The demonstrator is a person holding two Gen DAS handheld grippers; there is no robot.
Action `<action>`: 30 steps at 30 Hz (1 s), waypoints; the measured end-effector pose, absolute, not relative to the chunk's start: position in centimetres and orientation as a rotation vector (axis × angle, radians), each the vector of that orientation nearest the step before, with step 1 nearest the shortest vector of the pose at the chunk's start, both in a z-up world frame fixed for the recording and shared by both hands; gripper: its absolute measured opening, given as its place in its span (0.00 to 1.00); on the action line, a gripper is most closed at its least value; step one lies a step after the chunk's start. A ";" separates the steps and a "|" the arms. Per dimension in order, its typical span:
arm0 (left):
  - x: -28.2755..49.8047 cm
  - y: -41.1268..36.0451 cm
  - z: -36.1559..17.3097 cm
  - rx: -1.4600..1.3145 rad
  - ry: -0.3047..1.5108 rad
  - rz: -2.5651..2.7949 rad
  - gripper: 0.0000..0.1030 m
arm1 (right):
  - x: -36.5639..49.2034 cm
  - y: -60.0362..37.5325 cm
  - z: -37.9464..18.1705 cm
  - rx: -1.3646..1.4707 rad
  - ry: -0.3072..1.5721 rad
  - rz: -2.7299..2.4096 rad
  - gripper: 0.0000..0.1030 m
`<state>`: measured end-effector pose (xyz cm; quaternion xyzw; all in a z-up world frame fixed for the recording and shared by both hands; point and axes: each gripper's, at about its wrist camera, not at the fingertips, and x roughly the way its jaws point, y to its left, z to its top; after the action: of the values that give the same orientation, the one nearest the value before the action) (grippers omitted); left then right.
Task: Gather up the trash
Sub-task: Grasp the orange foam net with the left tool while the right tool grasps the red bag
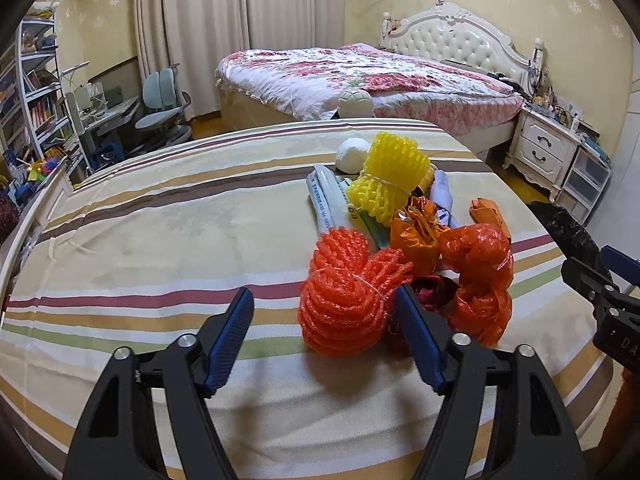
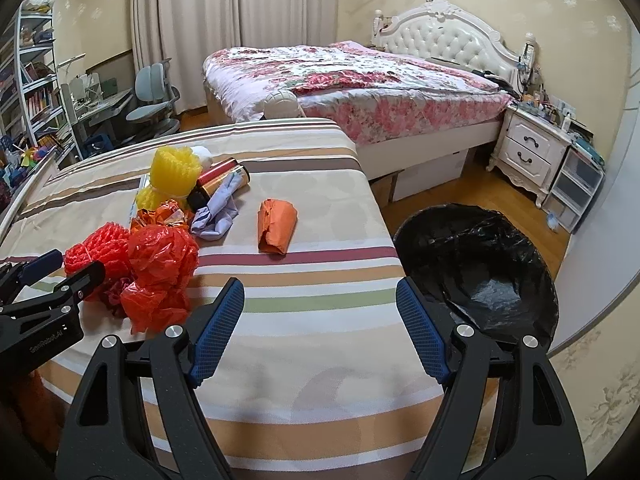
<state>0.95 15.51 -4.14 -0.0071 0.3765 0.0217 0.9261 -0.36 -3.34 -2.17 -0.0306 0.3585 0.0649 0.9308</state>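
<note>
Two grippers hover over the striped table (image 2: pixel 304 280). Left gripper (image 1: pixel 324 304) straddles the orange foam net (image 1: pixel 344 300), jaws apart; right gripper (image 2: pixel 320 296) gapes empty beside the black-lined bin (image 2: pixel 480 264).

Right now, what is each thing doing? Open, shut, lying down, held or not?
Left hand-held gripper: open around the orange net, pads not pressing.
Right hand-held gripper: open, nothing between the fingers.
Orange net: lying on the cloth, not lifted.
Yellow net: tied, lying in the pile.
Red bag: crumpled, lying free.
Orange packet: folded, lying apart from the pile.
Bin: open, black liner in.
</note>
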 end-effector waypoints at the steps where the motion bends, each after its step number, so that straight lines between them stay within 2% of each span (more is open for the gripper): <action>1: 0.9 15.6 -4.2 -0.028 0.779 0.021 0.54 | -0.4 -3.2 -2.2 -0.064 0.735 0.135 0.74; 3: 0.7 15.8 -4.2 -0.054 0.785 -0.009 0.46 | -0.4 -3.0 -2.2 -0.067 0.737 0.138 0.74; 6: 0.0 16.2 -4.0 -0.057 0.769 -0.006 0.43 | -0.5 -2.8 -2.2 -0.069 0.738 0.146 0.74; 25: -2.8 19.8 -2.4 -0.040 0.708 0.176 0.43 | -1.2 3.5 -0.9 -0.122 0.712 0.293 0.74; 26: -2.9 19.9 -2.5 -0.041 0.707 0.178 0.43 | -1.0 3.7 -1.1 -0.121 0.719 0.298 0.73; 30: -3.0 20.1 -2.8 -0.048 0.709 0.179 0.43 | -0.4 4.3 -1.8 -0.096 0.762 0.334 0.60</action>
<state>-3.00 20.11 -2.82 -0.0236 0.3468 0.0874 0.9336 -0.37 4.29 -1.81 -0.0467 0.3702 0.1619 0.9136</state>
